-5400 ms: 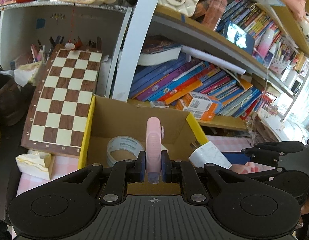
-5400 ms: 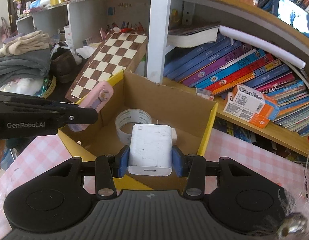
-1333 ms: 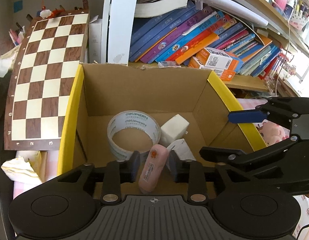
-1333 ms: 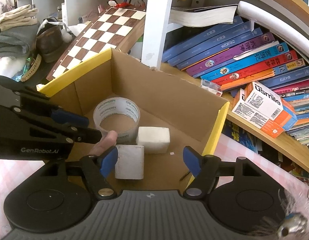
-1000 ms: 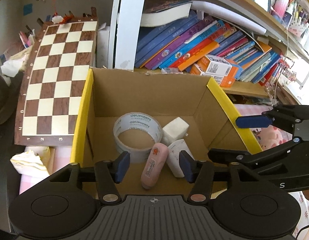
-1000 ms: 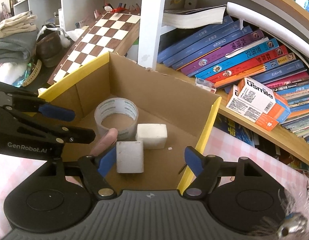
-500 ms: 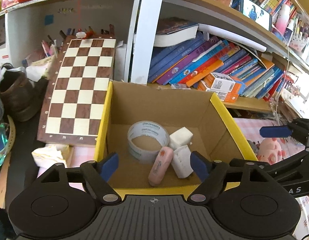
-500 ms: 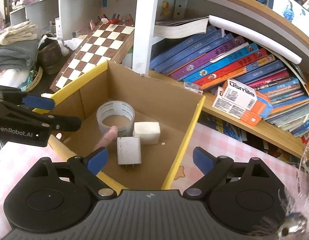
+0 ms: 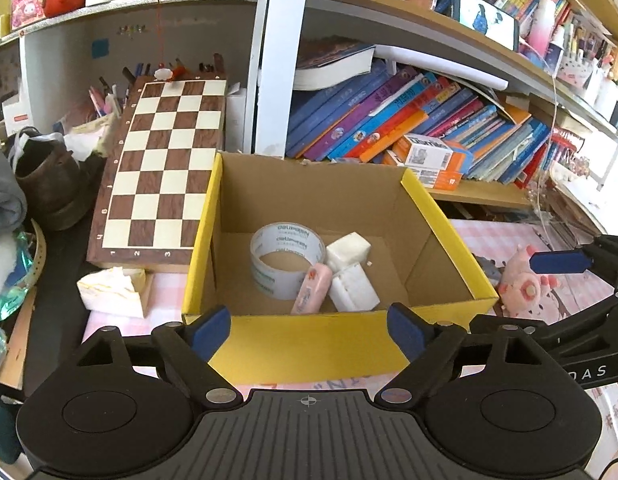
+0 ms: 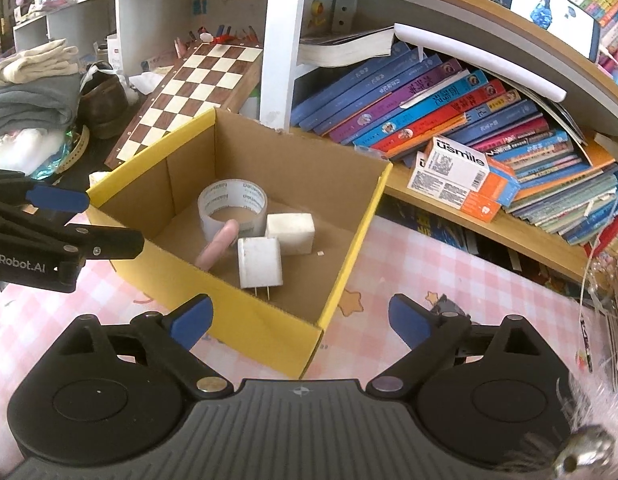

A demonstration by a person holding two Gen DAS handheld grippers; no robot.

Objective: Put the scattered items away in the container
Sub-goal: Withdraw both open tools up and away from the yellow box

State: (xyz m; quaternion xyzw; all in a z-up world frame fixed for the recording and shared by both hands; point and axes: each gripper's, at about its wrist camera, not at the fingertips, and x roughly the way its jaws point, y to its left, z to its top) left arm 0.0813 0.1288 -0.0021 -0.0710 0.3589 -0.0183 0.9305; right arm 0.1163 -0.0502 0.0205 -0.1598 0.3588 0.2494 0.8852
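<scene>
A yellow-rimmed cardboard box [image 9: 309, 340] [image 10: 269, 332] stands on the pink tablecloth. Inside lie a roll of clear tape [image 9: 287, 256] [image 10: 232, 206], a pink capsule-shaped item [image 9: 312, 289] [image 10: 217, 245], a white charger plug [image 9: 354, 288] [image 10: 259, 262] and a white block [image 9: 348, 246] [image 10: 289, 233]. My left gripper [image 9: 309, 326] is open and empty, above the box's near wall. My right gripper [image 10: 300, 320] is open and empty, above the box's near corner. A pink pig toy [image 9: 523, 288] lies on the cloth to the right of the box.
A chessboard [image 9: 161, 168] [image 10: 197, 88] leans behind the box at the left. A shelf of books [image 9: 409, 128] [image 10: 449, 120] and an orange-white carton [image 10: 461, 176] stand behind it. A crumpled tissue pack [image 9: 109, 288] lies left of the box. A brown shoe [image 9: 49, 188] sits farther left.
Both grippers let go of their items into the box, the pink item and the charger. They have since opened wide and pulled back and up, away from the box.
</scene>
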